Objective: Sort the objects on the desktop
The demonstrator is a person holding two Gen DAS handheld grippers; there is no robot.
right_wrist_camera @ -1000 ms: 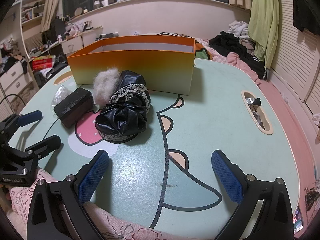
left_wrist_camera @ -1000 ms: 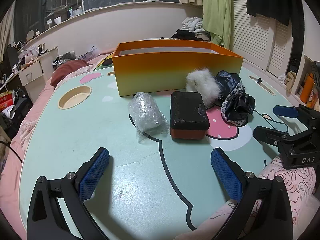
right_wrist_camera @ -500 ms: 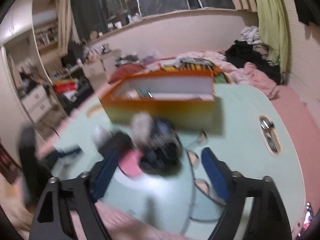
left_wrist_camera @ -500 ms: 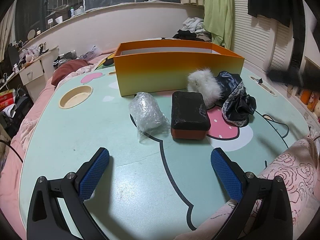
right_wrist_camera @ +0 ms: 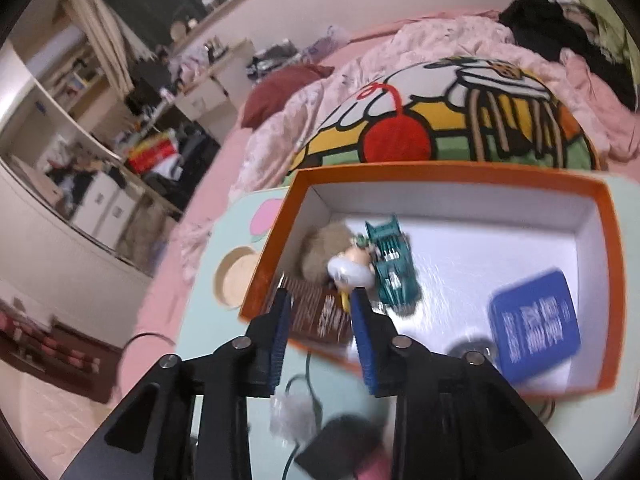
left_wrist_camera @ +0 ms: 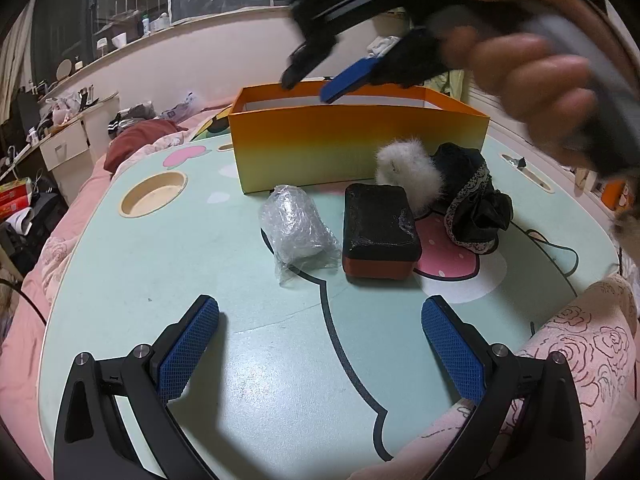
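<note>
Your right gripper has swung up off the table's near edge and is now hanging above the orange box, its jaws closing with nothing between them, the narrowed gap showing only the box's contents below. Your right hand is blurring across the top of the left view. Your left gripper is sitting where it was, fingers wide apart and empty, low over the mint-green cartoon tabletop.

Lying in front of the box are a crumpled clear plastic bag, a black-topped red block, a white fluffy puff and a black lace-trimmed cloth. Inside the box a blue card, a teal item and a brown packet are resting on its white floor.

Around the table you are seeing pink bedding, a round patterned cushion and cluttered shelves
</note>
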